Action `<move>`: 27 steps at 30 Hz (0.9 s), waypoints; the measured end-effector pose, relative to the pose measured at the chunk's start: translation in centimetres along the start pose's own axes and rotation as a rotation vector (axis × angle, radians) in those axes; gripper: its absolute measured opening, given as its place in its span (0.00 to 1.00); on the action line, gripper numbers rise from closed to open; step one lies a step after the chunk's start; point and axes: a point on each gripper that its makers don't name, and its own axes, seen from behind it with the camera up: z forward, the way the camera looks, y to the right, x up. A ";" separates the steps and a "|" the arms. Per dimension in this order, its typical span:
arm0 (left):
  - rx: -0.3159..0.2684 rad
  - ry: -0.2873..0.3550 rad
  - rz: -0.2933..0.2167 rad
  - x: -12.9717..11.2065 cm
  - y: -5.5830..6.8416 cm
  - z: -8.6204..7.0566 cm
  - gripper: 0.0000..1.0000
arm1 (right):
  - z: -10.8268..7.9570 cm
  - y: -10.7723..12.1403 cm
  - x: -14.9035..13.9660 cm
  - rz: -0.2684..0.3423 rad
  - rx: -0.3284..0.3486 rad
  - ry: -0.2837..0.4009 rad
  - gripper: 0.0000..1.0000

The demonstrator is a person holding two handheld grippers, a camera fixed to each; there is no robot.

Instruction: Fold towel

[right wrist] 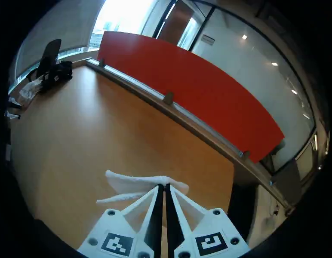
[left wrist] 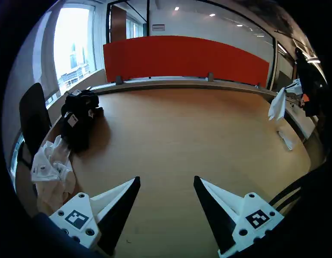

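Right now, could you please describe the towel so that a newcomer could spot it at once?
Start at the long wooden desk in front of the red divider. The towel is the white cloth pinched between the shut fingers of the right gripper. Unlike the crumpled white pile beside the black bag, it is held by a gripper.

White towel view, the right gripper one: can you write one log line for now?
right gripper: shut on white terry towel | left gripper: open, holding nothing, above light wooden table
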 end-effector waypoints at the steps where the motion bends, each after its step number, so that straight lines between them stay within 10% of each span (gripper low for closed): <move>1: 0.000 0.000 0.001 0.0 0.0 0.0 0.92 | 0.0 0.2 -0.2 0.000 -0.003 -0.004 0.03; 27: -0.023 -0.009 0.029 0.5 1.5 0.2 0.92 | -1.5 2.2 -7.1 0.057 -0.050 -0.090 0.03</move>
